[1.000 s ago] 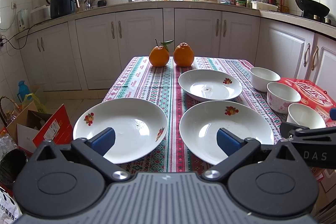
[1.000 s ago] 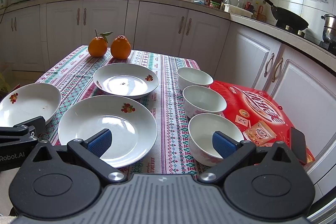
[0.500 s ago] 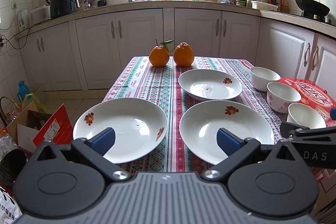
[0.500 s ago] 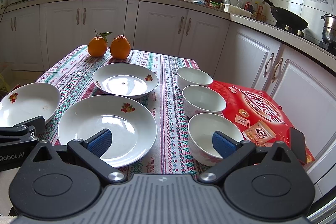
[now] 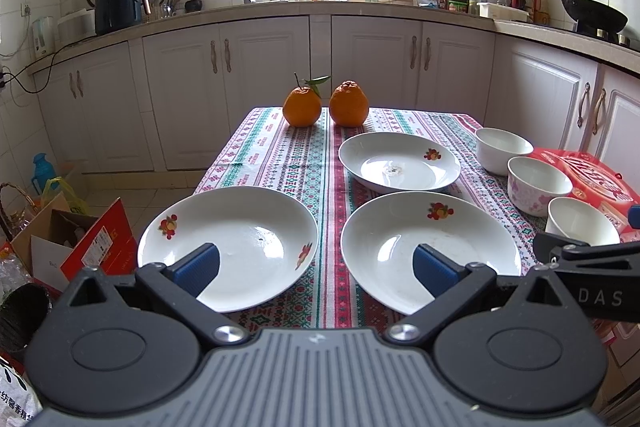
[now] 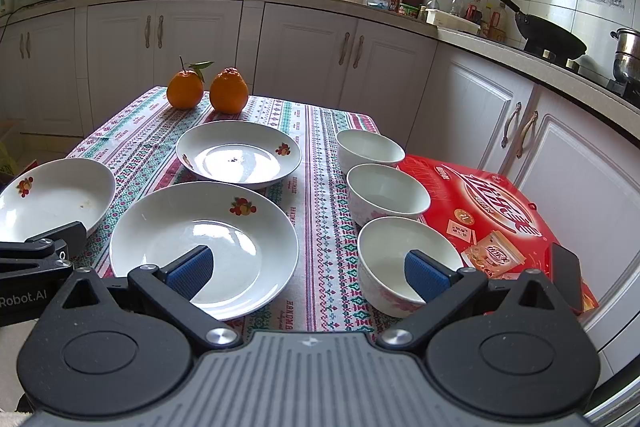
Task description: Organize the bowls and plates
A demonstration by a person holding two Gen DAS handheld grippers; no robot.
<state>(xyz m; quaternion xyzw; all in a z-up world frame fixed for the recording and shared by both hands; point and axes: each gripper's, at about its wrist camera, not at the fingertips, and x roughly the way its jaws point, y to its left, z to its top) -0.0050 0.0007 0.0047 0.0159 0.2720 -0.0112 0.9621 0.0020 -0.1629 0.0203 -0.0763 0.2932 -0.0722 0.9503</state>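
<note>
Left wrist view: sitting low at the worktop's (image 5: 280, 155) near edge, facing the window wall, close over the left plate (image 5: 228, 243). Right wrist view: sitting further right, facing likewise, close over the nearest bowl (image 6: 408, 259). Both are sharing the plates, bowls, two oranges (image 5: 325, 105) and each other's tool edge.

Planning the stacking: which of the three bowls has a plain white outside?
The farthest bowl, toward the oranges; the two nearer ones show pink flowers.
</note>
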